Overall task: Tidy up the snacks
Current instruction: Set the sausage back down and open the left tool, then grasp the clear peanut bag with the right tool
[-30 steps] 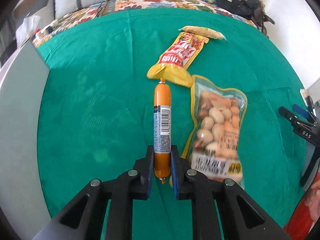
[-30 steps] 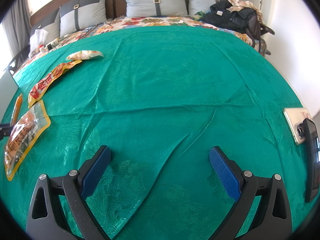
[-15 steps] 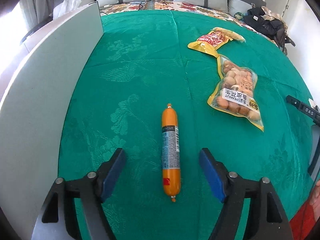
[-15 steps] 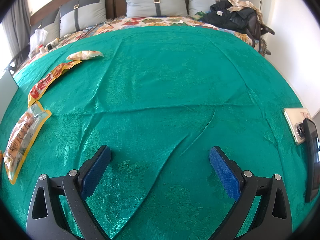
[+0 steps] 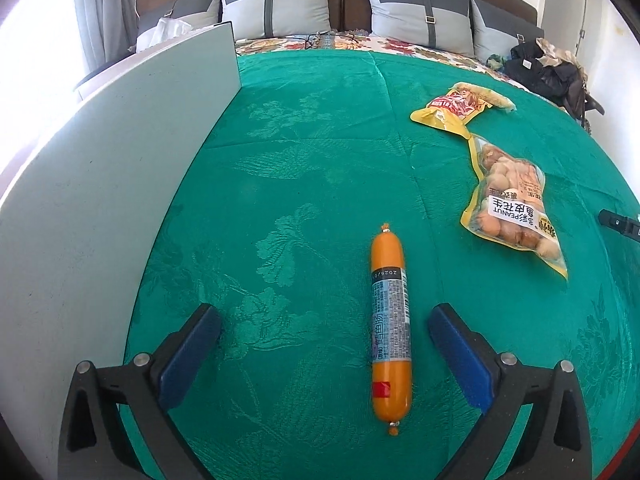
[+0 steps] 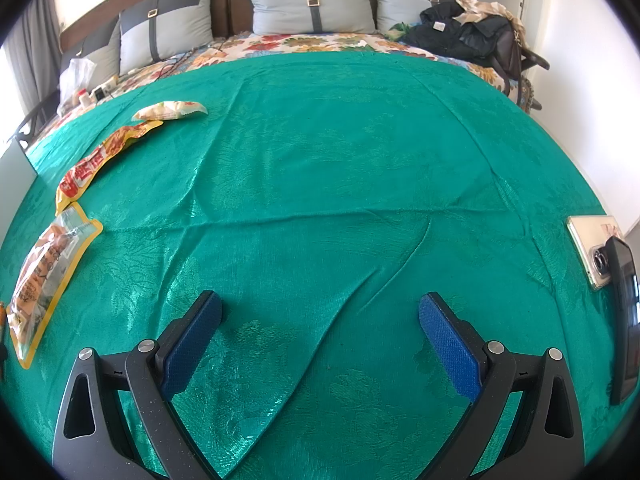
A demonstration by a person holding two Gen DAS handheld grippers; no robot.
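Observation:
An orange sausage stick with a barcode label lies on the green bedspread. My left gripper is open around it, jaws wide and not touching it. A peanut bag and a yellow-red snack packet lie to the right, with a pale packet beyond. In the right wrist view my right gripper is open and empty over bare cloth; the peanut bag, the red packet and the pale packet lie at the left.
A tall grey board stands along the left of the sausage. Pillows and a black bag are at the head of the bed. A phone and a dark device lie at the right edge.
My left gripper let go of the sausage after carrying it left toward the grey board, opened wide, and drew back a little. The right gripper has not moved.

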